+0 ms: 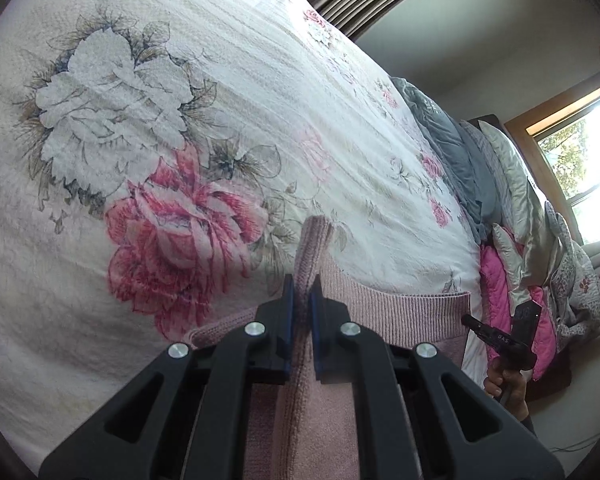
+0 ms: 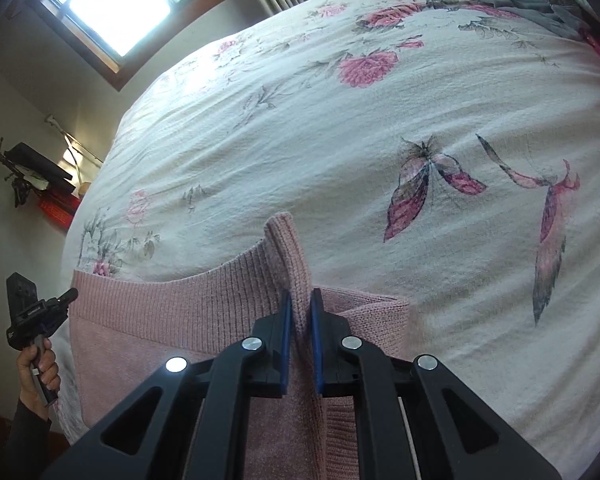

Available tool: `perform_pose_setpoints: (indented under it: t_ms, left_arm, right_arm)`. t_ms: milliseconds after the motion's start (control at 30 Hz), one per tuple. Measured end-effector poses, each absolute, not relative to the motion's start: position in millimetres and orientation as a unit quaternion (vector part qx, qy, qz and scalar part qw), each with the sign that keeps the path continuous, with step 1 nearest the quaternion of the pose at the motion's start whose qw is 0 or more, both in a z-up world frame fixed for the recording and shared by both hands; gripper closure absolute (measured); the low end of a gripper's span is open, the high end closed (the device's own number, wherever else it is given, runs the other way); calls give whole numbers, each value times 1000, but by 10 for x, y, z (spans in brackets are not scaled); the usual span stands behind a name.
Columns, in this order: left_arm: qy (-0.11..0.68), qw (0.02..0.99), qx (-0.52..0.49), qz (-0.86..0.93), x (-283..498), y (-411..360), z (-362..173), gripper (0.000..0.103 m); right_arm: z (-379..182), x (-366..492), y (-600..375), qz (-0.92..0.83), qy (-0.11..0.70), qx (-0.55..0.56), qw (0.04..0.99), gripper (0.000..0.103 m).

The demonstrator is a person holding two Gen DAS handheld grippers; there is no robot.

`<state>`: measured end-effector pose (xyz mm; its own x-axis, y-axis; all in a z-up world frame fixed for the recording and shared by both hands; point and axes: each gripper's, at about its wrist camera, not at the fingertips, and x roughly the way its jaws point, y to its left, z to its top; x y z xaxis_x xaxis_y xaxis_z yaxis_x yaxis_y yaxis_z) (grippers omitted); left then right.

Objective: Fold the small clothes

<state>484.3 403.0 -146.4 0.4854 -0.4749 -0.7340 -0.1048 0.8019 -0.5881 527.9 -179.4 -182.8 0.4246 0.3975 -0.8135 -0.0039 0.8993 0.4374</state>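
Over a bed covered by a floral bedspread (image 1: 220,80), a pink knit garment (image 1: 380,304) is held stretched between two handheld grippers. At one corner of its ribbed hem, the left gripper (image 1: 301,292) has its jaws clamped on a pinched fold of the knit; at the opposite corner, the right gripper (image 2: 300,304) has its jaws pressed together on a similar fold. Beyond the bedspread's far edge, as seen from the left wrist, lie gray bedding (image 1: 452,152) and a bright pink quilt (image 1: 496,276), with a window (image 1: 580,148) behind them.
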Motion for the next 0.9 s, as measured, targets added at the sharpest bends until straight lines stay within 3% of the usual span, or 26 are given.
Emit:
perform_pose_setpoints:
  t_ms: [200,300,467,567,667,733,767,800,900]
  left_arm:
    - [520,794,-304,-89,4891,4170,-1810,96]
    - [530,782,-321,-71,4868,4272,-1925,81]
    - [475,819,-308,-95,4678,4240,-1465,76]
    - [478,811,-297,-160,4671,3964,-1373,75]
    - [508,791,-296,-168,4761,3786,-1601,75]
    - [533,778,-300,-146,4825,3777,-1841,86]
    - [541,774,-300,-134,4834,3802,-1938,94]
    - [546,773,-299,-123,4838,3829,-2006,102]
    - [549,763,-319,-122,4843,3924,-2046,102]
  right_arm:
    - [-2121,5375,-1840,106,540,191,813,94]
    - [-2304,5420,-1816,99,558,183,804,87]
    - [-2054,5269,-1896,86,503,182,841,72]
    - [-1924,5241,-1976,103,479,219,844,71]
    - [-2048,5327,-1853,143,504,242,817,72]
    - [-2236,5388,-1806,144,526,250,800,74]
    - [-2341,5412,-1814,135,537,252,794,81]
    - [-2440,5433,-1837,123,545,248,792,101]
    - [-2590,5444,-1970,119,546,275,782,103]
